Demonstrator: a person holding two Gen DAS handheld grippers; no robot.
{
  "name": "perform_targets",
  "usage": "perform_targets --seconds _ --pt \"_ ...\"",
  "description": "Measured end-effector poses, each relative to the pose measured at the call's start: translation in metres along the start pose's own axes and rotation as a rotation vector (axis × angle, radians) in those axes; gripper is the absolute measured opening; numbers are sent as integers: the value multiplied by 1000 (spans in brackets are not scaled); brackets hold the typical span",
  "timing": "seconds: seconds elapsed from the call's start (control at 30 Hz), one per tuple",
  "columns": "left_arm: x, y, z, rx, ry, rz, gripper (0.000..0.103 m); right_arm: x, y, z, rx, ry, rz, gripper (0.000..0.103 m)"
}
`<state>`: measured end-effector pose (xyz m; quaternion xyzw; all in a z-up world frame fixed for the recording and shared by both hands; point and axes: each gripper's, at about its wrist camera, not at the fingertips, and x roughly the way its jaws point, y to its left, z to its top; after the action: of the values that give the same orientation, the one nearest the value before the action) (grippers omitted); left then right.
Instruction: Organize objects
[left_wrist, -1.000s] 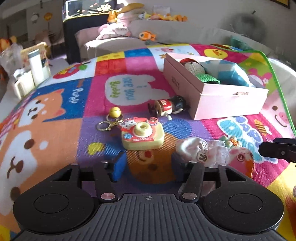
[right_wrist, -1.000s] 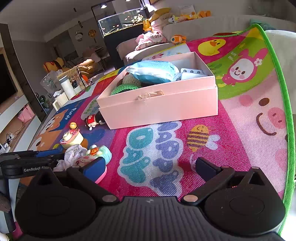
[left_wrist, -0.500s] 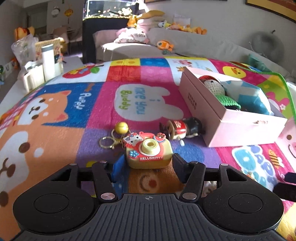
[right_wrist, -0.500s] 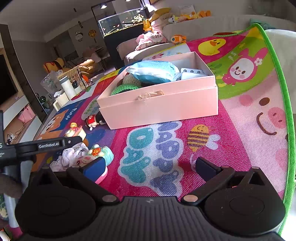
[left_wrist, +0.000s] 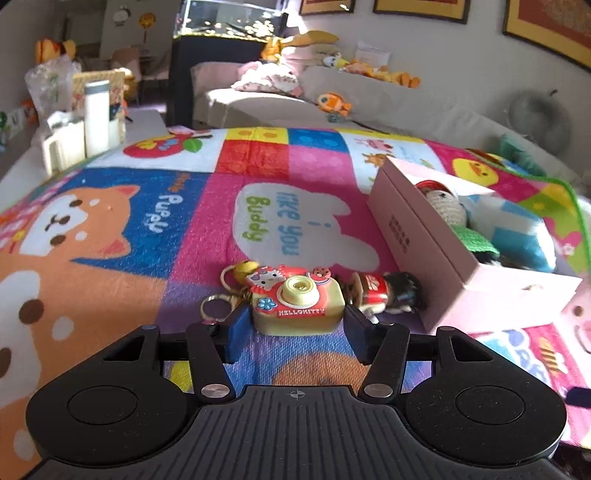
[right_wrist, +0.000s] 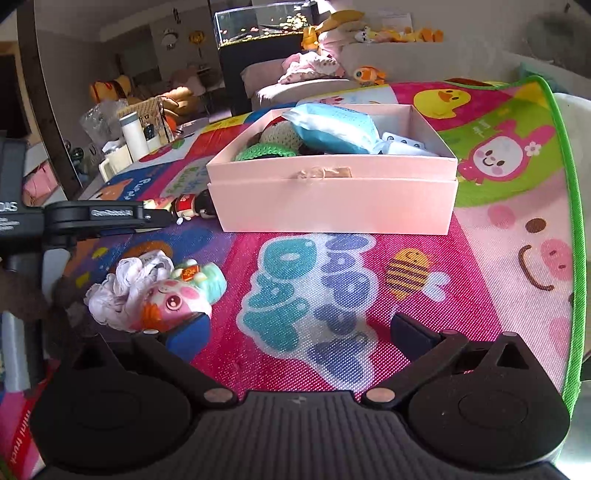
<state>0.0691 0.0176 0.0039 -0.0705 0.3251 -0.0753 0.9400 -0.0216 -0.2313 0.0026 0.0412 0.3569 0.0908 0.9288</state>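
Our left gripper (left_wrist: 297, 325) sits spread around the toy camera (left_wrist: 297, 302) on the mat (left_wrist: 110, 221) beside the pink box (left_wrist: 436, 254), pads not touching; our right gripper (right_wrist: 299, 328) gapes, holding nothing.

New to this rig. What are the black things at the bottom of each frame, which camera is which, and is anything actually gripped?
No robot here: a person carries a two-finger gripper in each hand, each with a fisheye camera looking forward along the fingers. The black hardware at the bottom is the gripper itself.

In the left wrist view, the left gripper is open, its fingers on either side of a yellow toy camera on the play mat; it is not clamped yet. A small doll lies beside it, near the pink box that already holds things.

In the right wrist view, the right gripper is open and empty above the mat. A plush toy bundle lies by its left finger.
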Motion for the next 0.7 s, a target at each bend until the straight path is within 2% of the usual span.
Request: perform_targets --seconds 0.2,0.37,0.43,0.5,0.53,0.63,0.7 --pt "-58 14 -36 110 43 -82 59 -11 6 3 -40 -29 21 103" --pt "-95 29 -59 167 57 -61 59 -34 54 15 -263 -122 134 103" --pt "-100 35 -63 155 57 -54 59 -27 78 19 -356 -110 151 102" --pt "-102 38 -64 140 50 -58 59 -11 96 21 -417 -67 172 89" --pt "-103 39 -65 133 47 -57 59 -1 104 22 -441 -45 168 87" --pt "-103 38 -63 125 47 -52 59 20 119 25 -477 -13 124 68" --pt "-107 36 -64 129 44 -58 59 18 122 29 -483 -9 107 39"
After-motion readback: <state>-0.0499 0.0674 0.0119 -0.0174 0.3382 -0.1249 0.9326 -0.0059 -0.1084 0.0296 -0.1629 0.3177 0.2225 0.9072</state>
